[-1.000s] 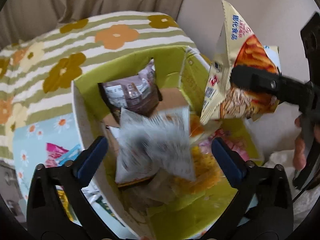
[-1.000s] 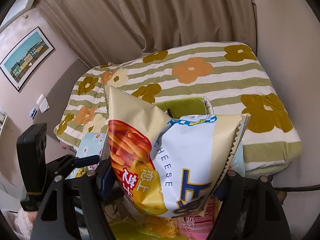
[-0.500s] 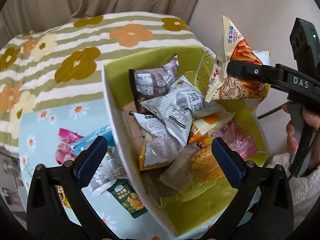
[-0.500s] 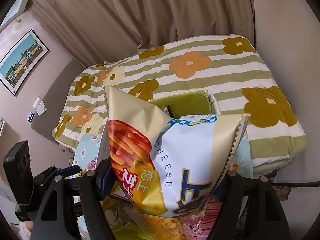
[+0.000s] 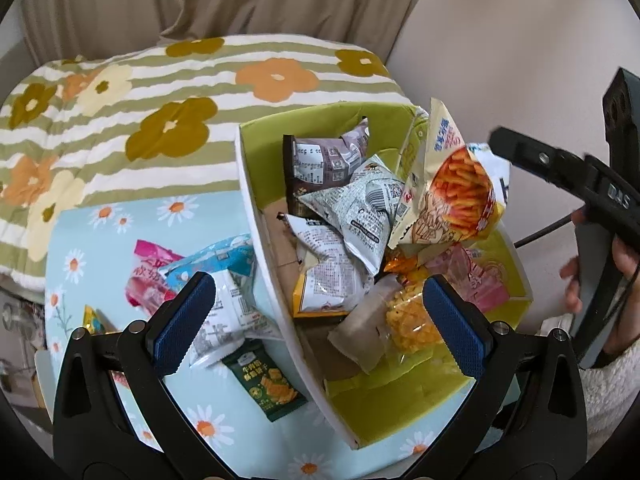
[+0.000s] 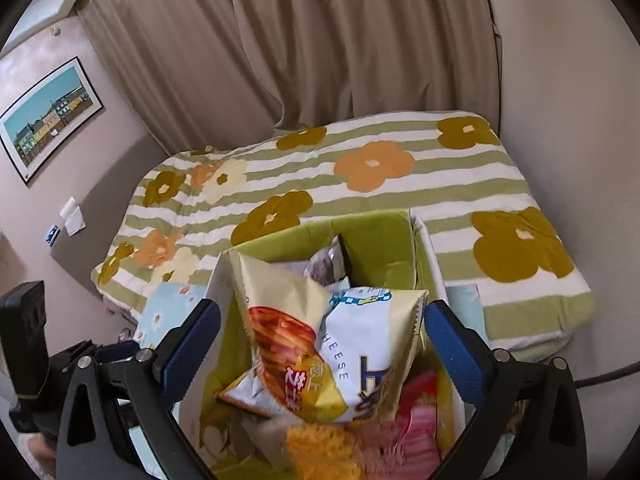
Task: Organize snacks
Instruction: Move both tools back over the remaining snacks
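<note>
A white cardboard box with a green lining (image 5: 256, 216) stands on a light-blue daisy cloth and holds several snack bags. A cheese fries bag (image 5: 452, 192) drops over the box's right side, free of the fingers; it also shows in the right wrist view (image 6: 340, 344), blurred between the spread jaws. My right gripper (image 6: 322, 340) is open just above the box (image 6: 376, 240). My left gripper (image 5: 320, 316) is open and empty above the box's near left wall.
Loose snack packs lie left of the box on the cloth: a pink one (image 5: 150, 272), a white-and-blue one (image 5: 224, 292), a dark green one (image 5: 266, 384). A flowered striped quilt (image 5: 160, 92) lies behind. Curtains and a wall stand beyond.
My right gripper has opened and let go of the cheese fries bag, which falls toward the box. My left gripper has drawn back and up from the box.
</note>
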`<state>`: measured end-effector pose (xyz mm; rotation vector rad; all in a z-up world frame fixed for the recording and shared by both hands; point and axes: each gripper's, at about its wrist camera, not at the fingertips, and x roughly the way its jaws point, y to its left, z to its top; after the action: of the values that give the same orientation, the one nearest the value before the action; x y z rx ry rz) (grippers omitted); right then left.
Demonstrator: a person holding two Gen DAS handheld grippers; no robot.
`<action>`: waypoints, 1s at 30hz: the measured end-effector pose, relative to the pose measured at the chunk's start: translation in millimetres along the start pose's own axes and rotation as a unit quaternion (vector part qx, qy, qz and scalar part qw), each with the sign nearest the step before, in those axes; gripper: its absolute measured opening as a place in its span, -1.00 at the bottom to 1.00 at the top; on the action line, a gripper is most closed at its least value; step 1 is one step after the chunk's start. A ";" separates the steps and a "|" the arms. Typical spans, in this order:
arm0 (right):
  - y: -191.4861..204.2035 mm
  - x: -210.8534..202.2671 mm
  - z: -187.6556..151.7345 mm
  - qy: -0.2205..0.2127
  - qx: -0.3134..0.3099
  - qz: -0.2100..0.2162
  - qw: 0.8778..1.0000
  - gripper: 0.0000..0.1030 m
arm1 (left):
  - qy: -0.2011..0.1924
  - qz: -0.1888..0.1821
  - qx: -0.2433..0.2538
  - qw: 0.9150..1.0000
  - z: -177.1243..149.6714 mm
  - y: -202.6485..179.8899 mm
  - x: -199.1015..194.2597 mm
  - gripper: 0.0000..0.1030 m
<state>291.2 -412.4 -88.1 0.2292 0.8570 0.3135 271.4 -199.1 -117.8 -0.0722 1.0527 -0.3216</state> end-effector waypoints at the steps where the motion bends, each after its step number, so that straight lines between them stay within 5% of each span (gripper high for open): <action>1: 0.8 -4.2 -1.1 -0.003 -0.002 0.003 1.000 0.98 | -0.002 0.001 -0.001 1.000 -1.9 -0.4 -2.6 1.00; 15: 32.1 -51.7 -21.8 -0.039 -0.046 0.041 0.997 0.98 | -0.055 0.043 -0.040 0.997 -48.2 15.8 -60.0 1.00; 30: 116.4 -31.1 -40.0 -0.019 -0.110 0.097 0.989 0.98 | -0.064 0.105 -0.096 0.988 -93.5 103.1 -109.7 1.00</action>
<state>220.6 -312.5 -54.2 0.1120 0.7569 0.5796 164.4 -59.9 -93.8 -0.1522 0.9510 -0.0226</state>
